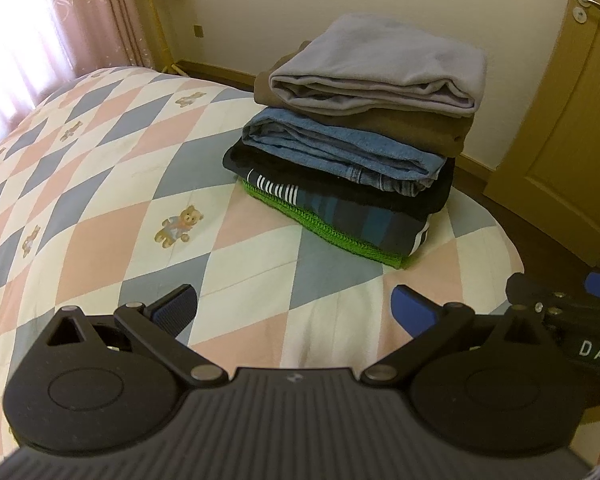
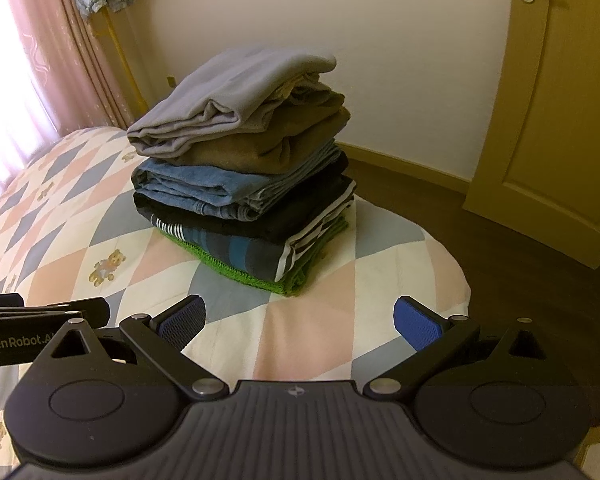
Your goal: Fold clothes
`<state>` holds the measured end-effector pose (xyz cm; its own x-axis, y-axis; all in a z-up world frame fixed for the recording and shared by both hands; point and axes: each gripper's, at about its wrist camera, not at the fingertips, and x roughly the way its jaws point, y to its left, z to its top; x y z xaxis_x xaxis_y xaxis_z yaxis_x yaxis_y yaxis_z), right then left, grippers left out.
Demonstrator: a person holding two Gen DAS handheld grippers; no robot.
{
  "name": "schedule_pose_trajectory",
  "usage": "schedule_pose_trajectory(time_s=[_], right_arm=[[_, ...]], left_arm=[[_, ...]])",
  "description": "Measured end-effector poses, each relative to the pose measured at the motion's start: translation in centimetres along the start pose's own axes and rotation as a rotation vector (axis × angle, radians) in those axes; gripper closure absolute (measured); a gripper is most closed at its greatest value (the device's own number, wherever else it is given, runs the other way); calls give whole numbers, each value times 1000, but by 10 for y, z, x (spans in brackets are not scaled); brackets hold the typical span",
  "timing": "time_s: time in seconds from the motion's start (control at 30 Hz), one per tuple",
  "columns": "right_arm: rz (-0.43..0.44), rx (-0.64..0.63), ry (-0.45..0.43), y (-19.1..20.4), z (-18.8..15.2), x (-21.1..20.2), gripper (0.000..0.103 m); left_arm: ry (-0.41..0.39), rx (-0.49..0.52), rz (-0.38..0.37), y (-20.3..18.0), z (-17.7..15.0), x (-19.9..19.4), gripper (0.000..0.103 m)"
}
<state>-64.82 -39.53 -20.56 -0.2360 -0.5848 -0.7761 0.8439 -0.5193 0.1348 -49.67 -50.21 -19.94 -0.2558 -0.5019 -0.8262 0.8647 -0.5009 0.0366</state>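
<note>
- Stack of folded clothes (image 1: pixel 352 140) sits on the bed (image 1: pixel 100 208), near its far corner.
- Top down: soft grey fleece (image 2: pixel 236 92), brown knit, blue denim, black, striped, green knit edge at the base.
- Bed quilt: pink/grey/white diamonds, bear prints.
- Left claw (image 1: pixel 296 312) short of the stack, jaws apart, empty.
- Right claw (image 2: pixel 300 322) likewise spread wide, ribbed blue pads (image 2: pixel 416 322).

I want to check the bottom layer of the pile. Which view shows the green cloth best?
The right wrist view: the green cloth shows along two edges and round a corner of the pile. The left wrist view shows only one thin edge of it under the striped piece.
</note>
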Motion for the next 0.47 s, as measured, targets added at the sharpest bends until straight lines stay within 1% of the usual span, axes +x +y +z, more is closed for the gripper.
schedule_pose_trajectory(time_s=[0.27, 0.47], right_arm=[[22, -22, -12, -13, 10, -9, 0], [46, -46, -22, -19, 18, -20, 0]], left_arm=[[-12, -40, 17, -9, 2, -15, 1], [-53, -78, 5, -13, 0, -39, 1]])
